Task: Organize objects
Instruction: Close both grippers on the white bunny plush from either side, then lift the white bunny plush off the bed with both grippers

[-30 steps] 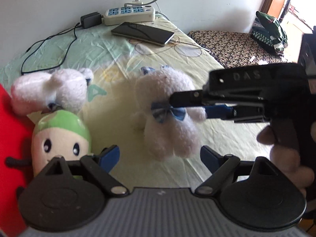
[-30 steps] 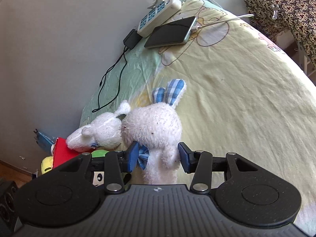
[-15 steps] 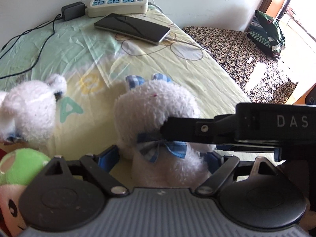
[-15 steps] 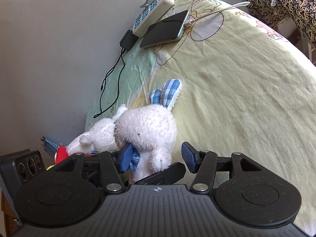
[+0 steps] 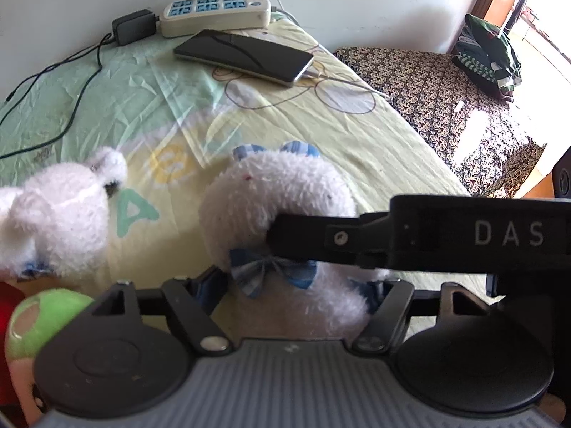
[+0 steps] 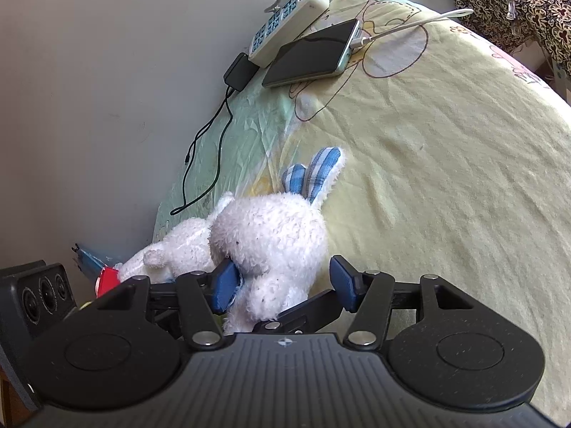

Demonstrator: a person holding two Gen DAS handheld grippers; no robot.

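The rabbit [image 5: 278,210] stands on the bed [image 5: 374,149], away from its edges, with its ears [image 6: 314,171] pointing toward the wall where the phone [image 5: 246,55] lies. Its long axis runs straight out from the left gripper [image 5: 289,294], whose jaws are wide open on both sides of the rabbit's lower body, pads not clearly pressing. The right gripper [image 6: 285,281] comes from the side and is also open around the neck; its left pad touches the fur, the right pad [image 6: 344,287] stands apart. Both grippers are equally near, so I judge either could close. A bear [image 5: 60,214] lies just beside, toward the left edge.
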